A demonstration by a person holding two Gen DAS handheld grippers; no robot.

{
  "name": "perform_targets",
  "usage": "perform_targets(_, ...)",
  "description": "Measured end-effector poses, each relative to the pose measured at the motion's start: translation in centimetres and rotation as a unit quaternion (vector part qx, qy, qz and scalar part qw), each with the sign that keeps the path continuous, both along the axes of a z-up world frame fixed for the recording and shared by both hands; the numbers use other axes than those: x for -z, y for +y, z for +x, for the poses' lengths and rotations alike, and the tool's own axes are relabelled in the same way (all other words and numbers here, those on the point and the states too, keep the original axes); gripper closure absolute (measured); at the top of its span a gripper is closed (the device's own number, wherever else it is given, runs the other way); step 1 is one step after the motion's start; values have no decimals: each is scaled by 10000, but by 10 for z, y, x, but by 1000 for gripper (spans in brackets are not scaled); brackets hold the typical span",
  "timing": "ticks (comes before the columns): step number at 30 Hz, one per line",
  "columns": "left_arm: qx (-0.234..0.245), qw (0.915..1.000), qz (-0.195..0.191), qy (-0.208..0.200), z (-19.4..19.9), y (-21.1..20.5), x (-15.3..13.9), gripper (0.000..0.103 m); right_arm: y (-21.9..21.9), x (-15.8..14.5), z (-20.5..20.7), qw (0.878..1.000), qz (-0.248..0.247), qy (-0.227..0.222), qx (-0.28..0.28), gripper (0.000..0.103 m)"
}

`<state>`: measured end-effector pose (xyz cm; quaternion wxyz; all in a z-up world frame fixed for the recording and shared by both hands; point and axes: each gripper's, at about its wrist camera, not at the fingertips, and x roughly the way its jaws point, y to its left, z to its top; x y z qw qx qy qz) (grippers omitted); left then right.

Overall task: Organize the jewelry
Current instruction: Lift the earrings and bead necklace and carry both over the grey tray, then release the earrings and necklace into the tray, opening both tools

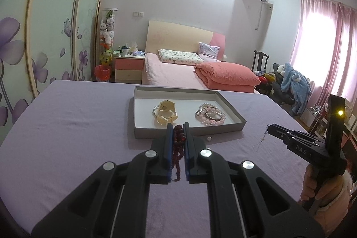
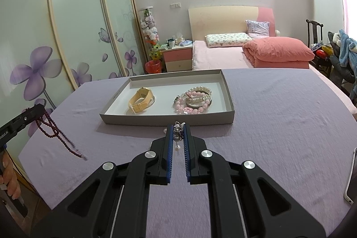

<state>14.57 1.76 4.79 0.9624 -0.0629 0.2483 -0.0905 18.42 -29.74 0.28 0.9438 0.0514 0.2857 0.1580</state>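
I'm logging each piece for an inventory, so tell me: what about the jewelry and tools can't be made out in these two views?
- Silver charm piece, right wrist view: the right tool covers it and it is small, so its type is unclear.
- Dark red bead strand, left wrist view: the left tool hides most of it.
- Bracelet pile in the tray: pieces overlap, count unclear.
- White-edged object: cut by the right edge.
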Motion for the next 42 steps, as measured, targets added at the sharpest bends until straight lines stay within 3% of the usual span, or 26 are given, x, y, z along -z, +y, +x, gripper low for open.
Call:
perform_targets(10, -5, 9999, -9, -134, 1, -1, -8, 94, -7, -15, 1, 9996, 19, -250, 89, 93)
perform_targets(21, -13, 9989, 34, -473, 32, -9, -33, 94, -8, -49, 18, 9946, -10, -1010, 249, 93)
perform_targets(35, 135, 9965, 129, -814, 102, -37, -51, 94, 5, -59, 66, 9884, 117, -1514, 85, 93)
perform_targets(42, 134, 9962, 197, -841, 140, -48, -49, 94, 10, -51, 91, 9880, 247, -1524, 55, 93)
